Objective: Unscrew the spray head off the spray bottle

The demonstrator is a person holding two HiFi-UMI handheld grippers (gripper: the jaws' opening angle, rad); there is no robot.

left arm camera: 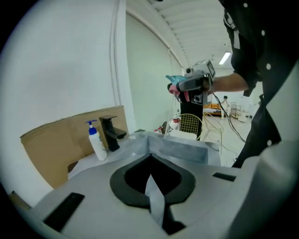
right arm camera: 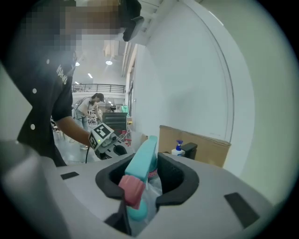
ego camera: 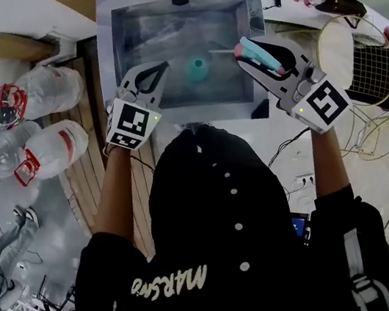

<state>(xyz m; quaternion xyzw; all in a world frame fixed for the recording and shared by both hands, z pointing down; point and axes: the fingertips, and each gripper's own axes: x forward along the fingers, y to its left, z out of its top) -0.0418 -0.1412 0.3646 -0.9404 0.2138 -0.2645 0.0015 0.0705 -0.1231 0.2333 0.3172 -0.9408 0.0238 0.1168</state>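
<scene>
The teal spray head (ego camera: 260,54) with its pink trigger (right arm camera: 132,188) sits between the jaws of my right gripper (ego camera: 257,56), which is shut on it above the right rim of the sink (ego camera: 247,11). A thin white tube (ego camera: 221,52) sticks out of the head toward the basin. Down in the basin stands a small teal object (ego camera: 198,69) that looks like the bottle, apart from both grippers. My left gripper (ego camera: 150,78) hovers over the sink's left rim, shut, with nothing between its fingers (left arm camera: 150,161). In the left gripper view the right gripper (left arm camera: 196,84) shows with the spray head (left arm camera: 175,83).
A black faucet (left arm camera: 112,133) and a white soap pump bottle (left arm camera: 96,141) stand at the sink's back edge, with cardboard (left arm camera: 51,140) behind. Large clear water jugs (ego camera: 42,92) lie on the floor at left. A wire chair (ego camera: 361,66) stands at right.
</scene>
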